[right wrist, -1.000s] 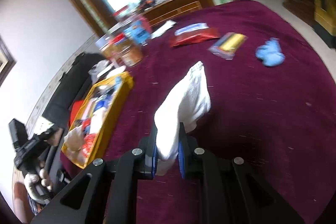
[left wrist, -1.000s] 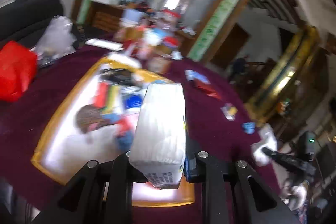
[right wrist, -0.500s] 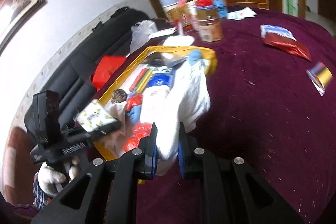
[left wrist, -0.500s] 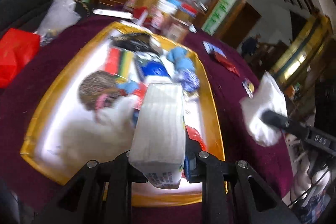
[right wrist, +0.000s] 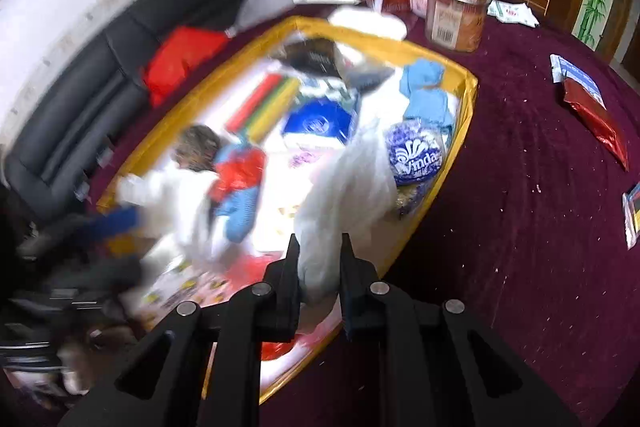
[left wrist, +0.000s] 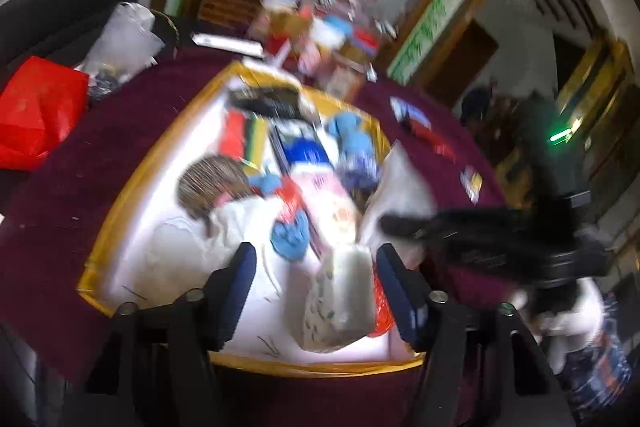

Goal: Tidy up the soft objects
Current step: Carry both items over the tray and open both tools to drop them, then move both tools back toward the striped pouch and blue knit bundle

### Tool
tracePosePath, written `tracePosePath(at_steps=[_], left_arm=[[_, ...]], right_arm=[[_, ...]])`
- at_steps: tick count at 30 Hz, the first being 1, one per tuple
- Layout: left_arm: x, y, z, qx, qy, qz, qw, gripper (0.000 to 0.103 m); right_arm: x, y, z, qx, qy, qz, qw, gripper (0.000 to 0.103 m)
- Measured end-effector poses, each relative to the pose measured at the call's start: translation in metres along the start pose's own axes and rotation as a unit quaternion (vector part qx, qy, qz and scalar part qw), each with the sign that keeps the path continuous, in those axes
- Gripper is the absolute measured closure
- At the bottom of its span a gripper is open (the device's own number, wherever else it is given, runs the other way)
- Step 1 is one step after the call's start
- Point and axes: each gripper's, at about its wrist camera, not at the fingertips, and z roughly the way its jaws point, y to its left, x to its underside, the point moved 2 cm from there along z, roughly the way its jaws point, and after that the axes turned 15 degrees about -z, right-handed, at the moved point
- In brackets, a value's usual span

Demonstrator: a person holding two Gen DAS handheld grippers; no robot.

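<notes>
i am opening the left gripper [left wrist: 316,281]; the tissue pack [left wrist: 340,297] is sitting loose between its jaws, over the yellow tray [left wrist: 120,203]. my right gripper [right wrist: 319,267] is pinching the white sock [right wrist: 352,187], hanging lengthwise just above the tray's near side.

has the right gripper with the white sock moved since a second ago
Yes. The right gripper, shut on the white sock, has swung from open maroon tablecloth to above the yellow tray.

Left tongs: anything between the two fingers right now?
Yes. In the left wrist view the white tissue pack sits between the left tongs, whose jaws are opening clear of it, over the yellow-rimmed tray.
</notes>
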Motion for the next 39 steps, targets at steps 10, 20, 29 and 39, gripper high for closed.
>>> tracePosePath(at_steps=[10, 20, 29, 39], left_arm=[[-0.006, 0.020, -0.008, 0.008, -0.015, -0.037, 0.9992, 0.034], [-0.007, 0.024, -0.018, 0.009, -0.025, -0.058, 0.9979, 0.031], [0.003, -0.022, -0.024, -0.051, -0.074, 0.030, 0.9955, 0.030], [0.029, -0.076, -0.007, -0.101, -0.080, 0.125, 0.9838, 0.026]], right_arm=[[-0.013, -0.016, 0.029, 0.082, 0.027, -0.015, 0.996, 0.089], [0.000, -0.028, -0.047, 0.083, -0.100, 0.024, 0.991, 0.041], [0.065, -0.071, -0.066, 0.077, -0.114, 0.109, 0.984, 0.039], [0.133, -0.095, -0.071, 0.064, -0.119, 0.170, 0.976, 0.039]])
